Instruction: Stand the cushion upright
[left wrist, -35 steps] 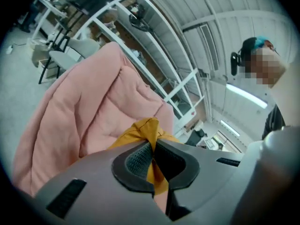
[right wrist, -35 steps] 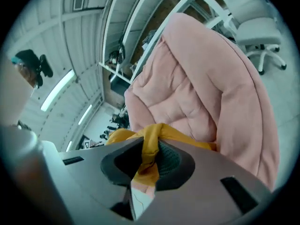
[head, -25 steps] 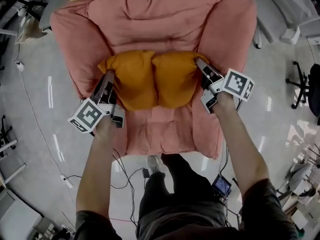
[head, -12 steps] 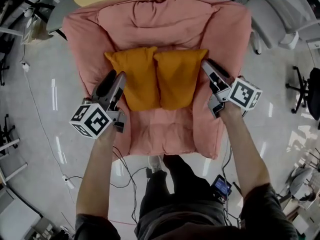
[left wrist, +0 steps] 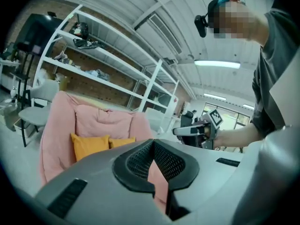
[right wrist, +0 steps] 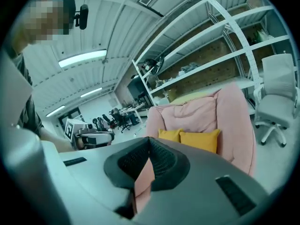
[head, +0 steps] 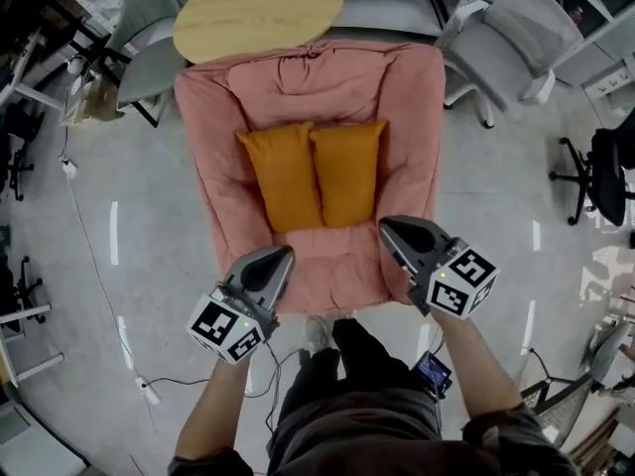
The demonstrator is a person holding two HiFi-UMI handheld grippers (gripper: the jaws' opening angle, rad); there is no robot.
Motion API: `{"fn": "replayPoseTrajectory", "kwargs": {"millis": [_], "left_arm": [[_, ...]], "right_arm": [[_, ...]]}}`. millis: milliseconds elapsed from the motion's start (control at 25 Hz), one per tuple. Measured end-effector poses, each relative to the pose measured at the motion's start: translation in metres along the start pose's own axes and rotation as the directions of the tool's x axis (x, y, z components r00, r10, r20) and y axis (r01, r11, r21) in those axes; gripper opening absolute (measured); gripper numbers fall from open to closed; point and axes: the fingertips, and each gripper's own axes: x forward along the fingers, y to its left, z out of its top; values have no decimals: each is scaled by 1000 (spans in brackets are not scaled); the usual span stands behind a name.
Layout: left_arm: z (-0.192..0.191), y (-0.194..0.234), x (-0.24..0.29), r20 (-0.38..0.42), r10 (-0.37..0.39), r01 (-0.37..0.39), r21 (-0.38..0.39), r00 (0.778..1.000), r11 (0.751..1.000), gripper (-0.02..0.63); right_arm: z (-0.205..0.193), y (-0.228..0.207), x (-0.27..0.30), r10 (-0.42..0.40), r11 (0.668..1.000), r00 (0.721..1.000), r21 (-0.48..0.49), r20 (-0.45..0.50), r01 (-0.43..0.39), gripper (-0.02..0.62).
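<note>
Two orange cushions stand side by side on the seat of a pink armchair, leaning on its backrest. My left gripper hangs in front of the seat's front edge, shut and empty, well clear of the cushions. At the same distance on the other side, my right gripper is also shut with nothing in it. In the left gripper view the closed jaws point at the armchair and cushions. The right gripper view shows its closed jaws and the cushions beyond.
A round wooden table stands behind the armchair. Grey chairs flank it, and a black office chair is at the far right. Cables lie on the shiny floor near my shoe. Shelving lines the wall.
Both grippers let go of the cushions' outer sides and drew back and up, away from the armchair. The cushions stay leaning against the backrest.
</note>
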Motion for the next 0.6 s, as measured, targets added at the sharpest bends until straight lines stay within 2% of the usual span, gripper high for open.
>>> {"fn": "replayPoseTrajectory", "kwargs": {"millis": [160, 320, 600], "left_arm": [[-11, -38, -37, -13, -6, 6, -10, 1000, 1000, 12], [-10, -73, -70, -19, -19, 19, 18, 1000, 1000, 12], [7, -109, -106, -15, -68, 69, 68, 998, 995, 12]], "right_arm": [[-3, 63, -21, 16, 1000, 1000, -4, 11, -16, 15], [-5, 112, -42, 16, 999, 1000, -48, 5, -16, 15], [-2, 155, -68, -29, 993, 999, -112, 19, 31, 15]]}}
